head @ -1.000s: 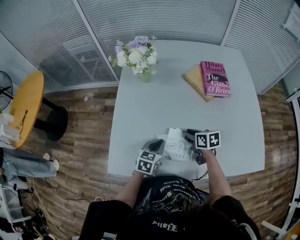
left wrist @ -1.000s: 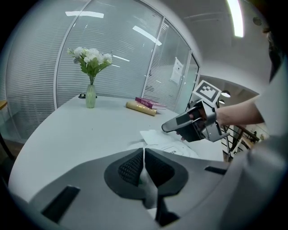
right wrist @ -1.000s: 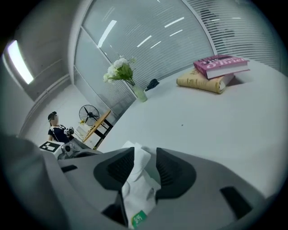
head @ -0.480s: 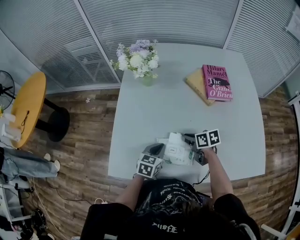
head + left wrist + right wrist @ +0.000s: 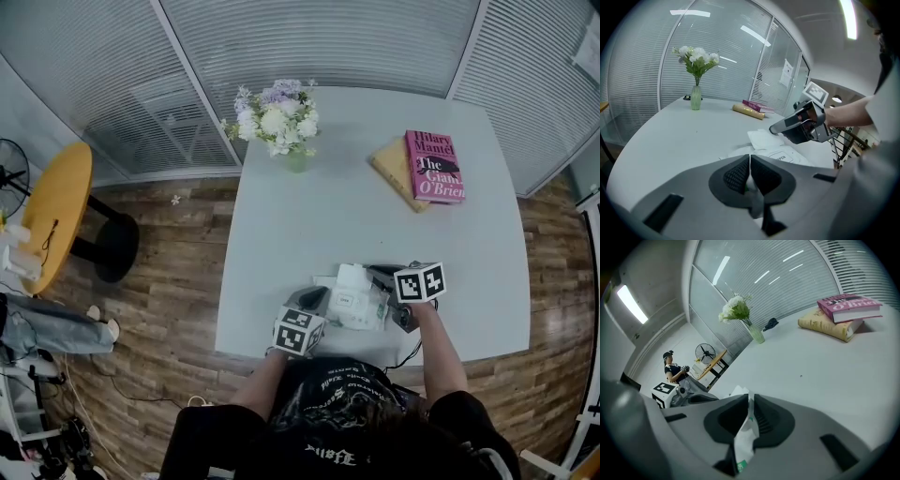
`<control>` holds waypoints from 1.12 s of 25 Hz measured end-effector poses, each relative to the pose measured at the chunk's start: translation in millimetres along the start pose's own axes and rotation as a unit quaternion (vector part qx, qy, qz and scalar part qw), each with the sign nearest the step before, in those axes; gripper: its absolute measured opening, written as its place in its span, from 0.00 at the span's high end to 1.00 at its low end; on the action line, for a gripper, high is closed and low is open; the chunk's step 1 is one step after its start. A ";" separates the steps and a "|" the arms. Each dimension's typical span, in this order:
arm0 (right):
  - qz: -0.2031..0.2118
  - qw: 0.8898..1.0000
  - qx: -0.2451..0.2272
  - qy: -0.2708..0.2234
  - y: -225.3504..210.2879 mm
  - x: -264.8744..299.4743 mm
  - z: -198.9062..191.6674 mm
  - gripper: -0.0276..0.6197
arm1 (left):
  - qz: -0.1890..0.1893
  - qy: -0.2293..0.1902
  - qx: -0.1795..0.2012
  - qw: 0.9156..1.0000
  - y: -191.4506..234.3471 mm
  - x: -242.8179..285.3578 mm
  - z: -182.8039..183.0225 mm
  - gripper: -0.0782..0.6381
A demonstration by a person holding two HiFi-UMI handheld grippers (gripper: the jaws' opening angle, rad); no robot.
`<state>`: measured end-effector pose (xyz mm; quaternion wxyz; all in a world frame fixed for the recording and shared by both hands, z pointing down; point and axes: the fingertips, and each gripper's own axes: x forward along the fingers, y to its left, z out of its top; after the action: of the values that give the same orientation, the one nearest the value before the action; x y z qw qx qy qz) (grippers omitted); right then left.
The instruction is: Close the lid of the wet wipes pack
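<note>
The white wet wipes pack (image 5: 356,305) lies near the table's front edge, its "OPEN" label (image 5: 780,157) facing up and a white sheet (image 5: 761,138) standing up at its far side. My left gripper (image 5: 314,300) is at the pack's left end; its jaws (image 5: 749,160) are shut on the pack's film edge. My right gripper (image 5: 380,277) reaches in from the right. Its jaws (image 5: 750,400) are closing, with a strip of white film with green print (image 5: 745,437) pinched between them. I cannot tell whether that strip is the lid flap or the end seam.
The grey table (image 5: 375,216) carries a vase of flowers (image 5: 277,114) at the far left and two stacked books (image 5: 427,161) at the far right. A round yellow side table (image 5: 52,211) stands on the floor to the left. A person (image 5: 675,371) stands in the background.
The right gripper's marker cube has turned and shifted slightly to the right beside the pack. The left gripper has stayed where it was.
</note>
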<state>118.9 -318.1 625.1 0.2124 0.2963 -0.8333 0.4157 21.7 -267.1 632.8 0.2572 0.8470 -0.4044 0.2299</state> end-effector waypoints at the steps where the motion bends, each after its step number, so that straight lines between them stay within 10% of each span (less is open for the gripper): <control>1: 0.003 1.000 -0.004 -0.005 2.7 -2.3 1.4 0.90 | 0.000 -0.001 0.000 1.000 0.0 -0.3 0.1 0.87; 28: 0.012 0.988 -0.147 -0.036 60.1 -27.1 -16.0 0.89 | -0.006 -0.060 -0.075 0.995 1.2 -24.8 13.7 0.87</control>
<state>100.3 -267.7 583.8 0.2185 0.2662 -0.8959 0.2805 9.2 -262.1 607.8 0.2968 0.8397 -0.4304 0.1466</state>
